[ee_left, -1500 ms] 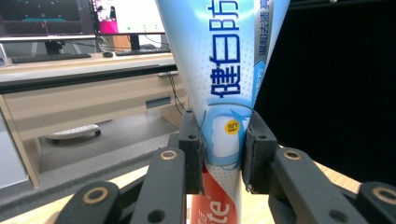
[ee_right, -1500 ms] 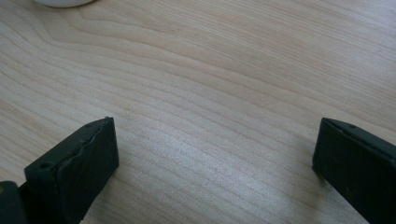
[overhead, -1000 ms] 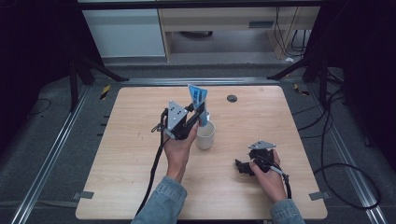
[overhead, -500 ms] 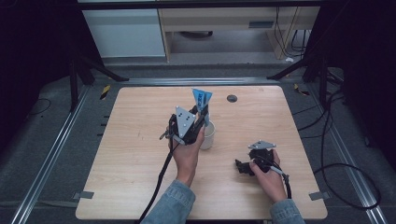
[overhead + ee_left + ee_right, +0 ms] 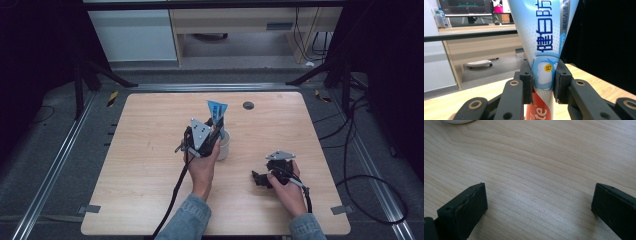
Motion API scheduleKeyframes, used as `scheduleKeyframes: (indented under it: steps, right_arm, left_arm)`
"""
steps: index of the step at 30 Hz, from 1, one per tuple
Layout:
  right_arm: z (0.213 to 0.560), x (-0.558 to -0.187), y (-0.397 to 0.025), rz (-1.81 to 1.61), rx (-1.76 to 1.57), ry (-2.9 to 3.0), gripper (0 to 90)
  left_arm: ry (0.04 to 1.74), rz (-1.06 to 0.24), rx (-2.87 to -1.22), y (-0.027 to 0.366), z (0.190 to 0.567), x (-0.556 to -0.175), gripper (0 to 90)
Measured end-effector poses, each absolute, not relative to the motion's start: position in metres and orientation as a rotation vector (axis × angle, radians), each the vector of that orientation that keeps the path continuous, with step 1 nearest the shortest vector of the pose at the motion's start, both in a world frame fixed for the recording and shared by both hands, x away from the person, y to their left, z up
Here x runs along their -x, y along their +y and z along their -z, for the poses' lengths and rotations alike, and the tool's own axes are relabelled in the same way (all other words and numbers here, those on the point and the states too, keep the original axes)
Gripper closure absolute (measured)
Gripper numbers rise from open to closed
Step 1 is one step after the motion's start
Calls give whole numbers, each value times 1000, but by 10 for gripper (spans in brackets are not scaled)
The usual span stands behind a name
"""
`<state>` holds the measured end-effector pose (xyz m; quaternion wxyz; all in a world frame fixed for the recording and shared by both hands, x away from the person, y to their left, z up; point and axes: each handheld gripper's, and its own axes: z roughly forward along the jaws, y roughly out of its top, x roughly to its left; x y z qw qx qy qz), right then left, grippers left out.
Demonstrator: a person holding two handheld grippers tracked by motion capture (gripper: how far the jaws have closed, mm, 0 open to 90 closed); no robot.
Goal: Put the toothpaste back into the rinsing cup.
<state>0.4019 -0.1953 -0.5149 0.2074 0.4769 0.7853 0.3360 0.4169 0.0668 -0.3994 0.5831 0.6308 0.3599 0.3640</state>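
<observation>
The left hand-held gripper [image 5: 216, 131] has carried the clamped toothpaste tube [image 5: 216, 111] over the cup [image 5: 223, 145]; lower it straight. The right hand-held gripper [image 5: 539, 207] rests released.

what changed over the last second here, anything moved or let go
The left gripper, shut on the toothpaste tube, carried it a little right and toward the person, over the white cup, hiding more of it. Nothing was let go. The right gripper stayed open, low by the table; the cup kept its place.
</observation>
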Motion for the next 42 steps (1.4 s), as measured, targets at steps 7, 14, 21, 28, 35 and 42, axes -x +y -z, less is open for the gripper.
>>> scheduleKeyframes:
  steps: [7, 14, 21, 28, 35, 42]
  right_arm:
    - [515, -402, -195, -936, -1328, 2187, 6]
    - [515, -402, -195, -936, -1329, 2187, 6]
    - [515, -402, -195, -936, -1329, 2187, 6]
    - [515, -402, -195, -936, -1328, 2187, 6]
    - [515, -402, -195, -936, -1328, 2187, 6]
    - [515, -402, -195, -936, -1328, 2187, 5]
  left_arm:
    - [850, -840, -1492, 66, 410, -421, 725]
    - [856, -837, -1512, 64, 417, -422, 725]
    - [861, -836, -1526, 64, 421, -424, 724]
    - [860, -833, -1544, 63, 426, -424, 724]
    - [863, -825, -1555, 63, 428, -425, 724]
    - [863, -825, -1566, 63, 433, -425, 724]
